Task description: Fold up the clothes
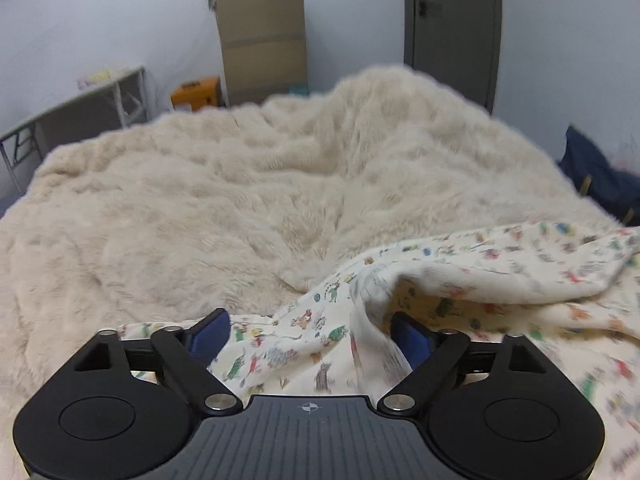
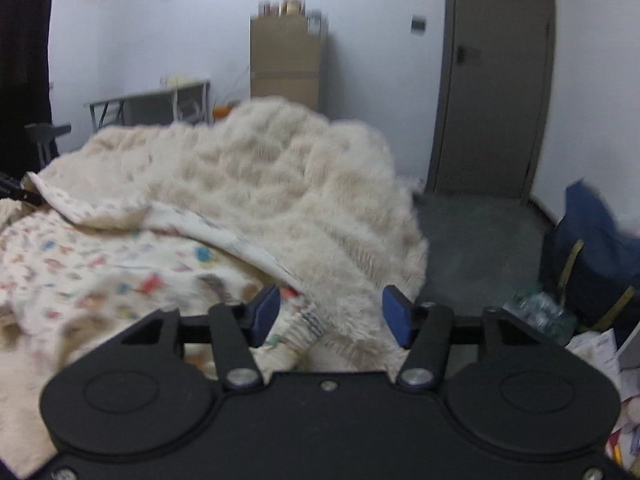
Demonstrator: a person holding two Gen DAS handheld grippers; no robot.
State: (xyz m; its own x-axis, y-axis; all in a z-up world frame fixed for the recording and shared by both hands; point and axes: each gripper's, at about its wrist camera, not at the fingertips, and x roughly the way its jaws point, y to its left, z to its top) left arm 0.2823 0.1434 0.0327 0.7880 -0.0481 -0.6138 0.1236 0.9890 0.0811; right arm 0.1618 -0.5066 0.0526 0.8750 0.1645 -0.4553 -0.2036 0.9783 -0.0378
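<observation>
Cream printed garment (image 1: 460, 280) spread on shaggy blanket (image 1: 200, 200), lying loose between wide-open left gripper (image 1: 310, 336) and right gripper (image 2: 330, 316). Seen from right wrist only: blue bag (image 2: 596, 256) beside crumpled bottles (image 2: 540, 312).

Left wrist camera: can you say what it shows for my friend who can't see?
The open left gripper sits over a cream garment printed with little animals, cloth lying loose between its blue pads. It lies on a fluffy beige blanket covering a bed; behind are a tall cardboard box and a grey door.
</observation>
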